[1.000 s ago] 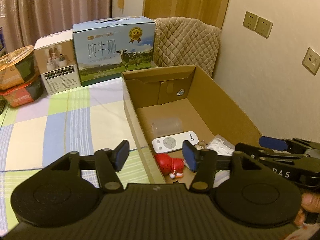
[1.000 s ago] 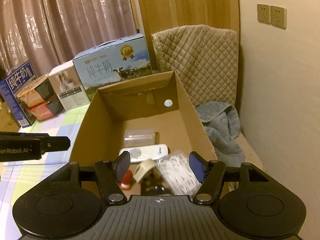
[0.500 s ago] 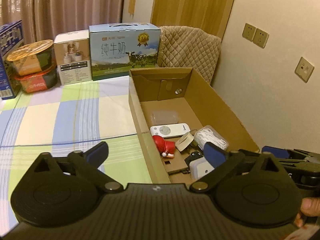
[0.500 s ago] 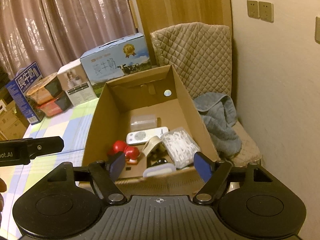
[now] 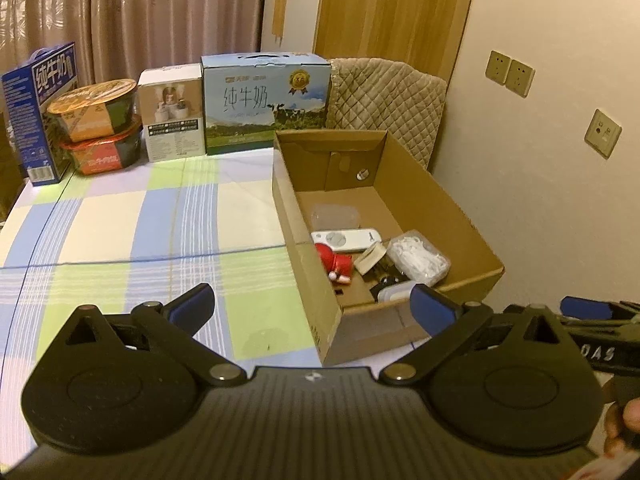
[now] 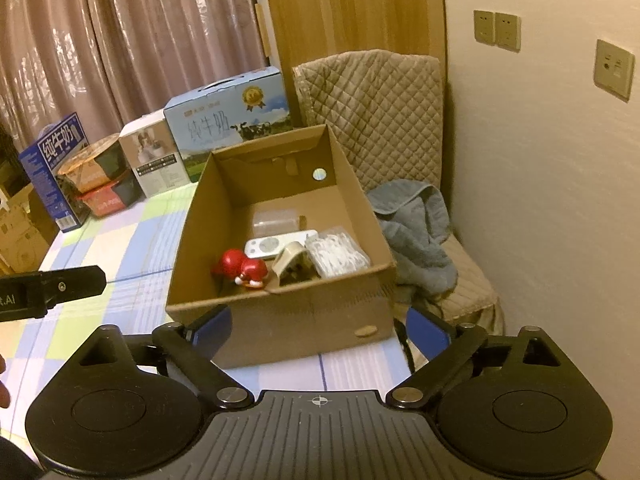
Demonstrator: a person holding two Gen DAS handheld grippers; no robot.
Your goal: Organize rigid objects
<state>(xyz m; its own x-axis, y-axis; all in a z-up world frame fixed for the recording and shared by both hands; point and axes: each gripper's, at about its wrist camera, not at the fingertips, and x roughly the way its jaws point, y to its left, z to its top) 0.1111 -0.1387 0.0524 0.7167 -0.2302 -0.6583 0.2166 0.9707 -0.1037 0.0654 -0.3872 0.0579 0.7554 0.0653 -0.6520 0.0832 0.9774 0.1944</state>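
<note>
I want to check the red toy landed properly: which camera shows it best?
The right wrist view: the red toy lies in full sight on the cardboard box floor. In the left wrist view the box's near wall hides part of it.

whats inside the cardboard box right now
In the cardboard box: red toy, white remote, clear container, bag of white pieces. Items behind the near wall are hidden.

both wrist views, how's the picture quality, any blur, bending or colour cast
Left wrist view: warm yellowish indoor light, dark rounded corners, fisheye bending the curtain and the wall; the cardboard box and its contents look fairly sharp. Right wrist view: same cast and bending, slightly softer, with the noodle bowls at the left smeared and the print on the milk carton hard to read.
</note>
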